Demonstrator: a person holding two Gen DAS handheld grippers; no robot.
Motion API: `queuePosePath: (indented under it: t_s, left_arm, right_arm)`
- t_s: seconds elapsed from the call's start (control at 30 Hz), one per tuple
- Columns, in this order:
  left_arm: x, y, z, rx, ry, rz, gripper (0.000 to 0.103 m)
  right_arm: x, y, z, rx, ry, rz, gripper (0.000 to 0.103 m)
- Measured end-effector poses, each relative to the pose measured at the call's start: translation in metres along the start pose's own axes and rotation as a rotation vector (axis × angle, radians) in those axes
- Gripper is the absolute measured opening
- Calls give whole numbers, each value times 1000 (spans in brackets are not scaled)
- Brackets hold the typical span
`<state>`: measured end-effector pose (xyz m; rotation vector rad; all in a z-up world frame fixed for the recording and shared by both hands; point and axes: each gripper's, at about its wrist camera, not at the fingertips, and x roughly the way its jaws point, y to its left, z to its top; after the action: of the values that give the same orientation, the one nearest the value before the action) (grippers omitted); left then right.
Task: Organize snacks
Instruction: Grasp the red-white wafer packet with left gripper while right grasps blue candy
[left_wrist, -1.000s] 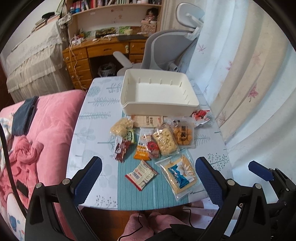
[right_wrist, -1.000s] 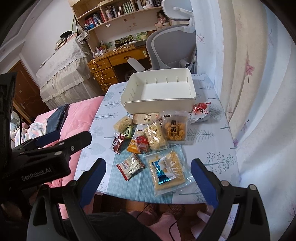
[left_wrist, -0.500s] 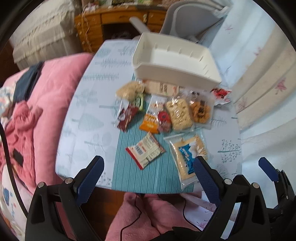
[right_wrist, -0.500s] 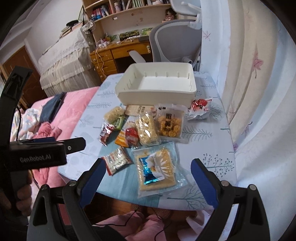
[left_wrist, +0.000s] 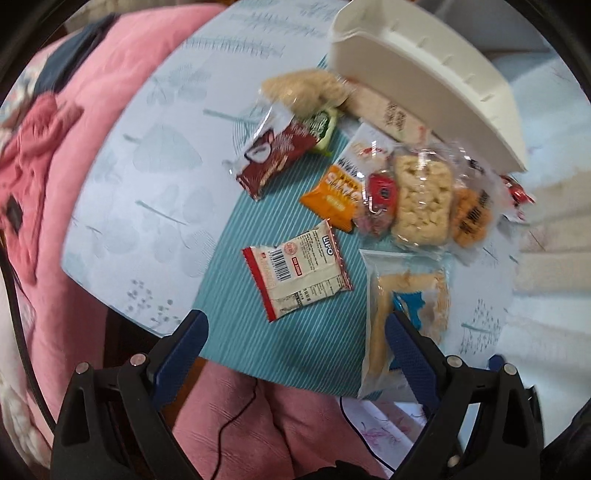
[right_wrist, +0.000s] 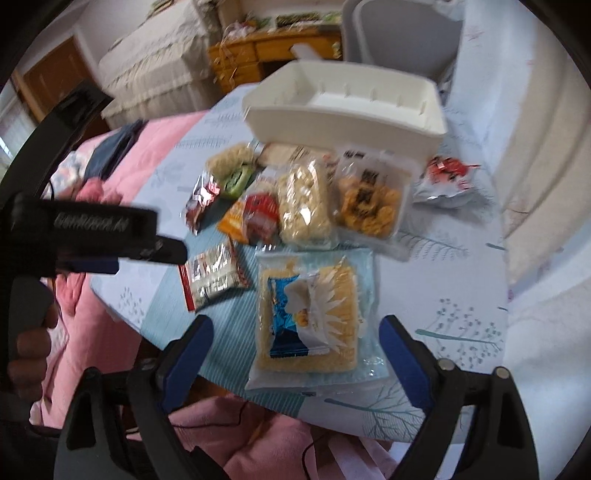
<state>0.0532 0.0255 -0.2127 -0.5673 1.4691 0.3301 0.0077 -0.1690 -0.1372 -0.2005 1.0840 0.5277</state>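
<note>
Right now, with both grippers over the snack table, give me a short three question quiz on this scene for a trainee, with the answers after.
1. True or false: the white bin already holds a snack.
2. Which packet lies nearest the right gripper?
A. the red and white wrapper
B. the big clear pack with the blue sachet
C. the dark red packet
3. Fill the blank: the left gripper is ____ and holds nothing.

Key
1. False: what shows of its inside is bare, and every packet lies on the table.
2. B
3. open
</note>
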Motion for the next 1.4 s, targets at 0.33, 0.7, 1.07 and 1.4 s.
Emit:
queuePosePath:
  t_s: [0.33,0.7,1.07,1.4]
  left_arm:
    - [66,8,14,-195,66,11,95]
    - [114,19,14,-317,86,-30,91]
    - [119,11,35,-353,98,-1,74]
    - [111,9,43,-312,100,19,53]
  right_arm:
    - [55,2,7,-127,179,104,63]
    - [84,3,8,-250,275,104,40]
    - [95,-17,28,-211,341,145,29]
    - [83,-48,38,-107,375,163,28]
